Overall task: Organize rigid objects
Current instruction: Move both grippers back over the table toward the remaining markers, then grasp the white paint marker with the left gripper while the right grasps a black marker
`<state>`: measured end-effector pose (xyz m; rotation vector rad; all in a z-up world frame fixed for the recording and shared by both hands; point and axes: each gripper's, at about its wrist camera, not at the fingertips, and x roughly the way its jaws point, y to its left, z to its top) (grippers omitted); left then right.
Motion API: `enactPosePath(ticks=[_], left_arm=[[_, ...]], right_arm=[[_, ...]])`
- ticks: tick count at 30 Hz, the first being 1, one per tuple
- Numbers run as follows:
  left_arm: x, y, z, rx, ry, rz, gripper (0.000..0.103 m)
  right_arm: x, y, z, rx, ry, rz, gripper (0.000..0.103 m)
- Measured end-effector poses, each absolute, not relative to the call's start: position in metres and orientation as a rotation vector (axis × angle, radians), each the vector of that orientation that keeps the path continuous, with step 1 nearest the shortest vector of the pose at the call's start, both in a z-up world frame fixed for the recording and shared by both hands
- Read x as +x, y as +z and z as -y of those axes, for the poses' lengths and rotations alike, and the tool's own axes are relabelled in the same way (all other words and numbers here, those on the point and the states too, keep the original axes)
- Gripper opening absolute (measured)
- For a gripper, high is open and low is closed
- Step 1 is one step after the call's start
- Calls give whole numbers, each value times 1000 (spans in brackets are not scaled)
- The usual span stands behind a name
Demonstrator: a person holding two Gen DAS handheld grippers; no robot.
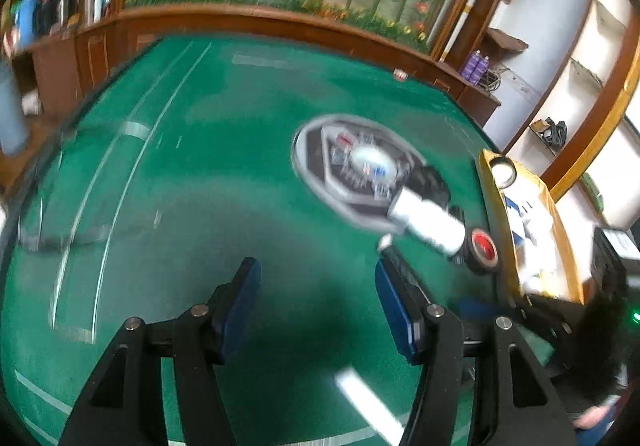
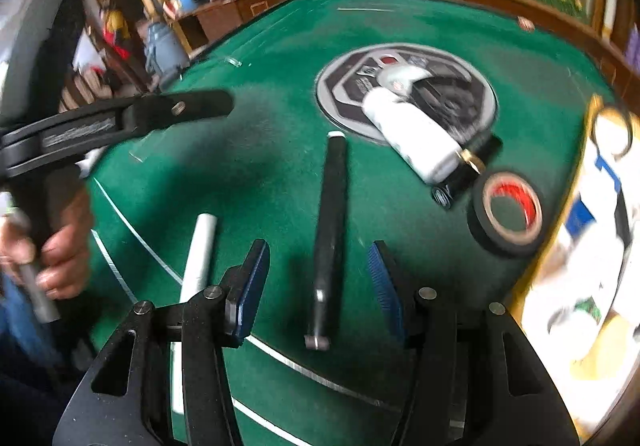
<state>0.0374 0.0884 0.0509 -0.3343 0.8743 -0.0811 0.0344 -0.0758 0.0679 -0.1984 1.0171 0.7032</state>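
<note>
Green felt covers the table (image 2: pixel 260 149), and the rigid items lie loose on it, gathered toward the right side beside a yellow-edged box (image 2: pixel 576 230). That grouping suggests the box is the collection point, though its contents are too blurred to identify.

Right gripper (image 2: pixel 320 278): the jaws stand apart with a black rod (image 2: pixel 330 230) lying lengthwise between them. The blue pads do not press on it; the rod rests flat on the felt. The straddling position fits either a release or an approach; the frames do not settle which.

A white stick (image 2: pixel 198 258) lies just beside the left finger of that gripper, outside the jaws, roughly parallel to the rod.

Left gripper (image 1: pixel 318 300): the jaws stand apart over bare felt, nothing between them. In the right wrist view a hand (image 2: pixel 60 246) carries it by its handle, well apart from the objects.

Farther back, a round printed disc (image 2: pixel 406 93) lies flat with a white bottle (image 2: pixel 416 137) on its side, overlapping the disc edge. A roll of black tape (image 2: pixel 508 213) stands tilted near the box, with a small dark cylinder (image 2: pixel 460 177) between tape and bottle.

Judgement: sorting is under way; several items remain loose.
</note>
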Motion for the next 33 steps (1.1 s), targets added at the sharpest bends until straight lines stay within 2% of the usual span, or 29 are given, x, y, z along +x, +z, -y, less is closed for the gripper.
enactPosePath(ticks=[5,6,8,9,17,19,21,24,32,33], left_arm=[[-13,45,-89,-353,-133,-956,60],[-19,43,-85,-339,-142,-974,64],[-31,39,-74,-327,-170,-1019,72],[-36,36,-66,-332,-179,-1046,72],[-30,29,0,-212,-134,-1137,73],[-27,25,9,-132,-80,-1124,70],[-24,23,10,-74,-31,-1102,47],[-17,21,-2,-16,-8,-1072,32],[28,20,-40,14,17,-1033,31],[29,21,-40,6,19,-1040,28]], right_arm=[[46,58,53,-329,656,-986,52],[48,55,54,-344,652,-968,46],[51,56,59,-334,647,-954,20],[54,58,62,-330,637,-955,15],[62,58,79,-274,655,-960,15],[65,57,80,-262,666,-962,15],[64,56,80,-256,677,-963,15],[61,57,81,-250,693,-959,15],[62,55,80,-239,689,-968,15],[62,55,80,-243,687,-967,15]])
